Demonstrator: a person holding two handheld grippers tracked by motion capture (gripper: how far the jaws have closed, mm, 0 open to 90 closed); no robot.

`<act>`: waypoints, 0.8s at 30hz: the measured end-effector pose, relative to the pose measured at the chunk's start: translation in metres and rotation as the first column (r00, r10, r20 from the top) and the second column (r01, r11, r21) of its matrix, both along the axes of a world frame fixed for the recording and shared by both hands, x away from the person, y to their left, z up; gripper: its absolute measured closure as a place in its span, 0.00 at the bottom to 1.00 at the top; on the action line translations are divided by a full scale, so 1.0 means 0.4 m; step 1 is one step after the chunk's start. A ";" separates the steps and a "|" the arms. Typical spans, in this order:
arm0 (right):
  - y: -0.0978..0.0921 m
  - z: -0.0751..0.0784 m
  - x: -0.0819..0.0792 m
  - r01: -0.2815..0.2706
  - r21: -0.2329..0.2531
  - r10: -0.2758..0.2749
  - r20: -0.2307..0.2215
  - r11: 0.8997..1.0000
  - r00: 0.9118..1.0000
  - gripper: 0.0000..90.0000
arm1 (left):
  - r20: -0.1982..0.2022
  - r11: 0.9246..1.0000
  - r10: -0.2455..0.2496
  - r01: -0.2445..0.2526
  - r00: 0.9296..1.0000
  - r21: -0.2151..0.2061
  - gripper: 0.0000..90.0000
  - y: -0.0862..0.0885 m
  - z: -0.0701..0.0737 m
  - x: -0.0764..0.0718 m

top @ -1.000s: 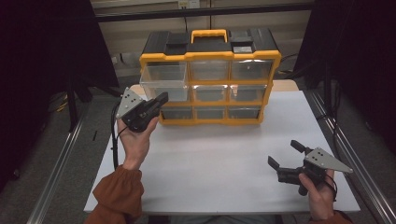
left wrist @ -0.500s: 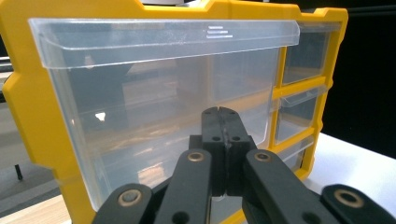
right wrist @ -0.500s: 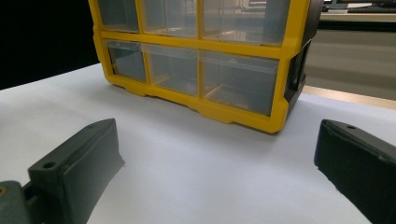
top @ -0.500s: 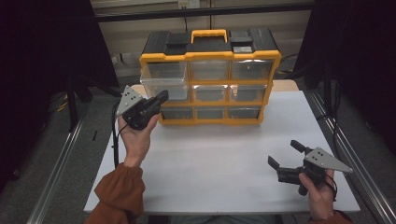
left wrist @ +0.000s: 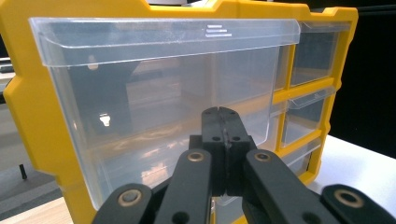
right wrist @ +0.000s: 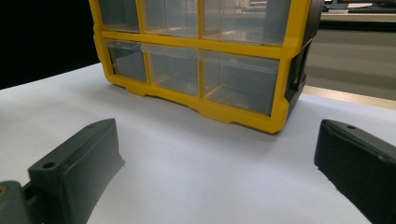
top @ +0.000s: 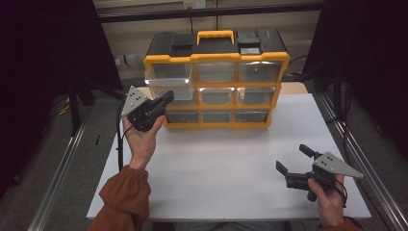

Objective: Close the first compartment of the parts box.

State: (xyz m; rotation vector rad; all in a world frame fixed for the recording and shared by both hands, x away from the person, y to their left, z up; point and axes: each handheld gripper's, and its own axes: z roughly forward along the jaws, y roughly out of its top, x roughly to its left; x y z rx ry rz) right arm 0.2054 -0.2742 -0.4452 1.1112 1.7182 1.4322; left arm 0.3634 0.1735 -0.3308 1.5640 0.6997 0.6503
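Drawer cabinet (top: 216, 79) stands ahead; your left tool (top: 166, 100), jaws closed and empty, points at its top-left drawer (left wrist: 159, 98), nearer than your open right tool (top: 294, 160).

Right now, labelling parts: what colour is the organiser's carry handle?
Yellow; the carry handle shows best in the high view.

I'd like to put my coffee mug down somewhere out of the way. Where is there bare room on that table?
The white table is bare in front of the yellow drawer cabinet, between the left gripper and the right gripper. Crowded spots: the back, where the cabinet stands, and the near right corner, by the right gripper.
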 end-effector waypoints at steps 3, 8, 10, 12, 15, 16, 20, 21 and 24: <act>0.000 0.000 0.000 0.001 0.000 -0.001 0.003 1.000 1.000 0.00 | -0.001 1.000 -0.003 0.003 1.000 -0.004 1.00 0.000 -0.001 0.003; 0.000 0.000 0.000 0.001 0.000 -0.001 0.003 1.000 1.000 0.00 | -0.002 1.000 0.004 -0.004 1.000 -0.008 1.00 -0.003 -0.001 0.010; 0.000 0.000 0.000 0.000 0.000 0.000 0.003 1.000 1.000 0.00 | -0.004 1.000 0.003 -0.003 1.000 -0.008 1.00 -0.003 -0.001 0.012; -0.001 0.000 0.000 -0.001 0.000 0.001 0.001 1.000 1.000 0.00 | -0.009 1.000 0.000 0.000 1.000 -0.013 1.00 -0.002 -0.001 0.014; 0.000 0.000 0.000 0.000 -0.001 0.000 0.002 1.000 1.000 0.00 | -0.006 1.000 0.005 -0.005 1.000 -0.014 1.00 -0.003 -0.002 0.018; 0.000 0.000 0.000 0.000 -0.001 0.000 0.001 1.000 1.000 0.00 | -0.002 1.000 0.007 -0.007 1.000 -0.006 1.00 -0.003 -0.001 0.019; 0.000 0.000 0.000 -0.001 -0.002 0.001 0.001 1.000 1.000 0.00 | -0.001 1.000 0.004 -0.004 1.000 -0.008 1.00 -0.004 -0.002 0.022; 0.000 0.000 0.000 -0.001 -0.002 0.001 0.001 1.000 1.000 0.00 | -0.001 1.000 0.004 -0.004 1.000 -0.008 1.00 -0.004 -0.002 0.022; 0.000 0.000 0.000 -0.001 -0.001 0.001 0.002 1.000 1.000 0.00 | 0.000 1.000 0.011 -0.011 1.000 -0.003 1.00 -0.005 -0.003 0.027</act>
